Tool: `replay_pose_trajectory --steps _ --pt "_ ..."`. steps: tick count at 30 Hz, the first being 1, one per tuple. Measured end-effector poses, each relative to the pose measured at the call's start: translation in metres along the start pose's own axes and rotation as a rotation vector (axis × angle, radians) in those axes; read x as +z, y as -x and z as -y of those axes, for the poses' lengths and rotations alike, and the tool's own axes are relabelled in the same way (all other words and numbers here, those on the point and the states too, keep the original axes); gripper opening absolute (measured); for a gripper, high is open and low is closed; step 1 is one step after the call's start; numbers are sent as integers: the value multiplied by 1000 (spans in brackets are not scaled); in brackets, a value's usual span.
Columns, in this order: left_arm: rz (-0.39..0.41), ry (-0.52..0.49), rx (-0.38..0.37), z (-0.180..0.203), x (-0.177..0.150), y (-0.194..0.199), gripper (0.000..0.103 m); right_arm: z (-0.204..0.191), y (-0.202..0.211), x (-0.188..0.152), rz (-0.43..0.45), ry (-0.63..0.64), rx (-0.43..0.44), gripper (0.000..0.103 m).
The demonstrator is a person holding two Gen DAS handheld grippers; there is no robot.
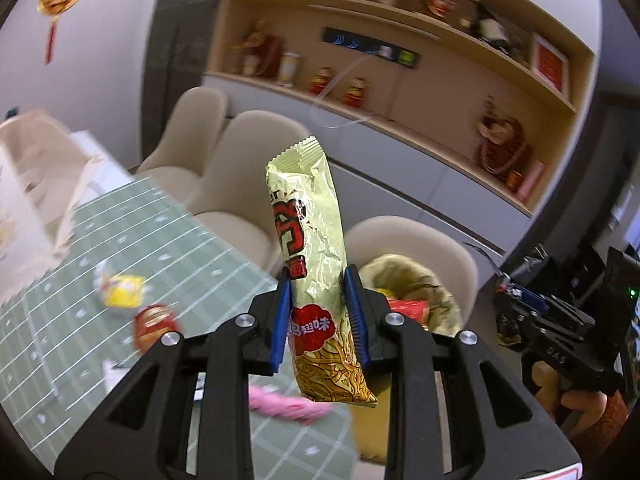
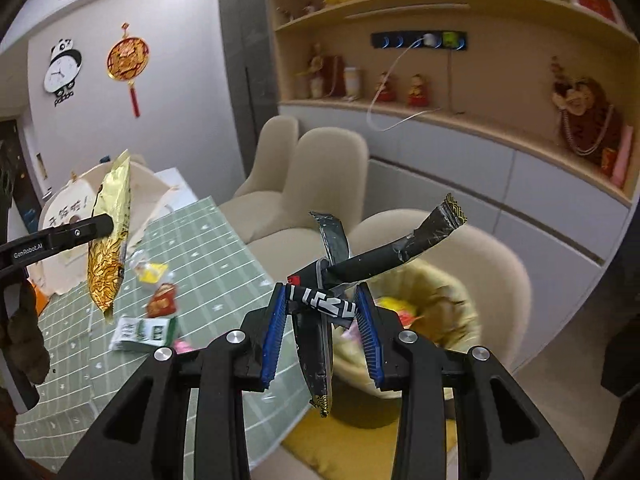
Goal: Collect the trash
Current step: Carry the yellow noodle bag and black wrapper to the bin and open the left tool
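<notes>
My left gripper [image 1: 318, 312] is shut on a tall gold snack wrapper [image 1: 312, 220], held upright between the blue pads. In the right wrist view the same gold wrapper [image 2: 110, 240] hangs from the left gripper [image 2: 106, 226] over the green checked table [image 2: 224, 256]. My right gripper [image 2: 322, 314] is shut on crumpled black wrappers [image 2: 400, 252] that stick out up and to the right. Just beyond it stands a bin lined with a yellowish bag [image 2: 444, 300], with coloured rubbish inside. The bin [image 1: 412, 280] also shows behind the left gripper's right finger.
On the table lie a yellow wrapper [image 2: 152, 272], a red packet [image 2: 162, 300], a green-and-white packet [image 2: 140, 332] and a pink scrap [image 1: 288, 404]. A paper bag [image 2: 76, 208] stands at the table's far left. Beige chairs [image 2: 320, 168] line the table's far side, with shelves behind them.
</notes>
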State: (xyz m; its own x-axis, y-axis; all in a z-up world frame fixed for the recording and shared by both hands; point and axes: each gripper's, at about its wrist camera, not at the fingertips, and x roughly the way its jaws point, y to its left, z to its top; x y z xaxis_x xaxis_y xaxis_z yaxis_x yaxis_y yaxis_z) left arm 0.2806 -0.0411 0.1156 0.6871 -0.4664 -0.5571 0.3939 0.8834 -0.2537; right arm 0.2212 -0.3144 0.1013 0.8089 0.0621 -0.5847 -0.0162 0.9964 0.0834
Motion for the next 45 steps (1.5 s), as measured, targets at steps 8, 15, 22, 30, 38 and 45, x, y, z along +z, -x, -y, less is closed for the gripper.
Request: replay_pose_trajectory --steps 8,15,22,30,38,45 --pt "-53 -97 -35 85 11 -58 25 88 -8 5 26 -58 -16 34" --pt "-176 -40 -120 114 8 -140 25 138 -24 4 15 -97 -20 34" --pt "-348 -21 -124 138 -20 -228 25 182 -53 -4 -40 -141 -10 34" --pt "-510 -103 -53 162 -48 -306 24 215 -85 -20 -97 -185 13 34" --pt "-646 -128 -43 180 -80 -345 24 233 -98 -30 -121 -215 12 34" --pt "-553 -106 -119 178 -54 -318 49 226 -106 -28 -137 -201 38 34"
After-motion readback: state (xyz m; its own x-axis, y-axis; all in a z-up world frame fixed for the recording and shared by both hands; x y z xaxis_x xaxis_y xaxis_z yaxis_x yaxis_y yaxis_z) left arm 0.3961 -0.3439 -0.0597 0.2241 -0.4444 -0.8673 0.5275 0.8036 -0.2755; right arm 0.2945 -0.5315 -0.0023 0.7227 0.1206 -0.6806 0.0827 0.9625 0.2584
